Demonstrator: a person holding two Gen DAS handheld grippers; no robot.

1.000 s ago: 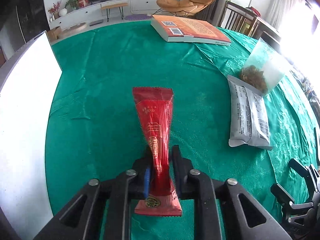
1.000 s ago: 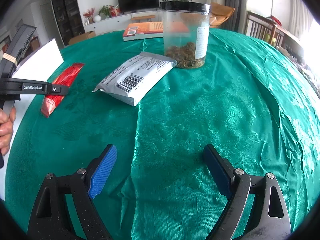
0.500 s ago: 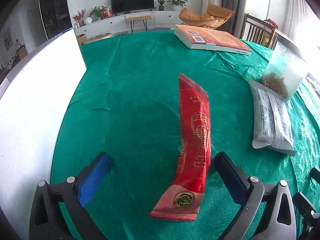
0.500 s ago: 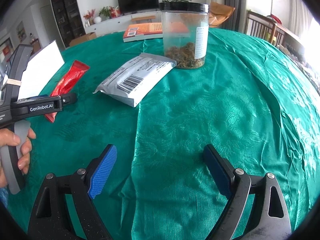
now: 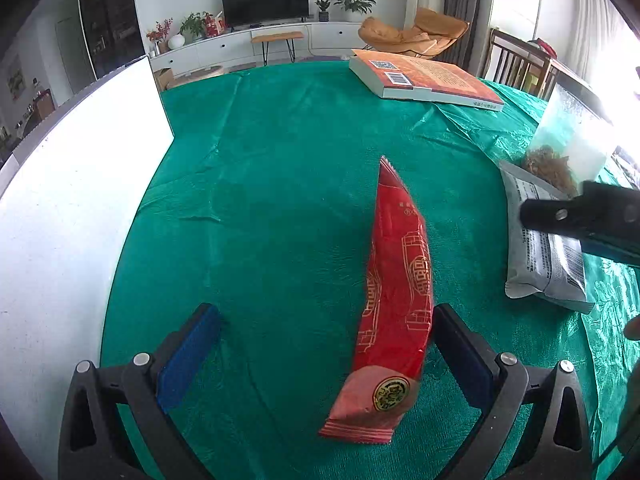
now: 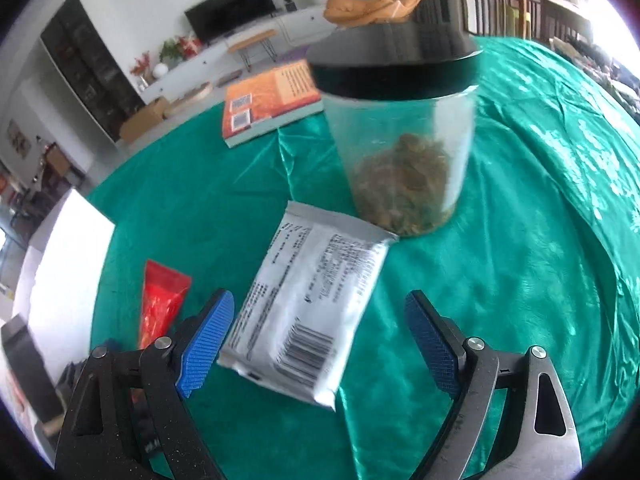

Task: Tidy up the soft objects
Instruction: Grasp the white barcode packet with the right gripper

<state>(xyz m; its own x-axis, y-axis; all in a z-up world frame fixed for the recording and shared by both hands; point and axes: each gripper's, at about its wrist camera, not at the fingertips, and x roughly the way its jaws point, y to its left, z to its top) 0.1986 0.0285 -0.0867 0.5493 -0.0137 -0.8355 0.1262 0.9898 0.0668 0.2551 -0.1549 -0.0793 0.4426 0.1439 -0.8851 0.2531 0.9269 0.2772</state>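
Note:
A long red snack packet (image 5: 396, 300) lies flat on the green tablecloth (image 5: 280, 200). My left gripper (image 5: 326, 314) stands wide open around its near end. The packet is close beside the right pad (image 5: 460, 352), and nothing presses on it. A silver-grey packet (image 6: 316, 312) with a barcode lies on the cloth right of the red one (image 6: 160, 304). My right gripper (image 6: 320, 300) hovers open over the silver packet's near end, one pad on either side. The silver packet (image 5: 548, 256) also shows in the left wrist view, partly behind the right gripper's black body (image 5: 580, 220).
A clear jar (image 6: 404, 152) with a black lid and dried bits inside stands just behind the silver packet. An orange book (image 5: 424, 80) lies at the far side of the table. A white board (image 5: 80, 200) runs along the left edge. Chairs stand beyond the table.
My left gripper opened and let go of the red packet, which now lies on the cloth. My right gripper swung left and rolled, ending over the silver packet near the jar.

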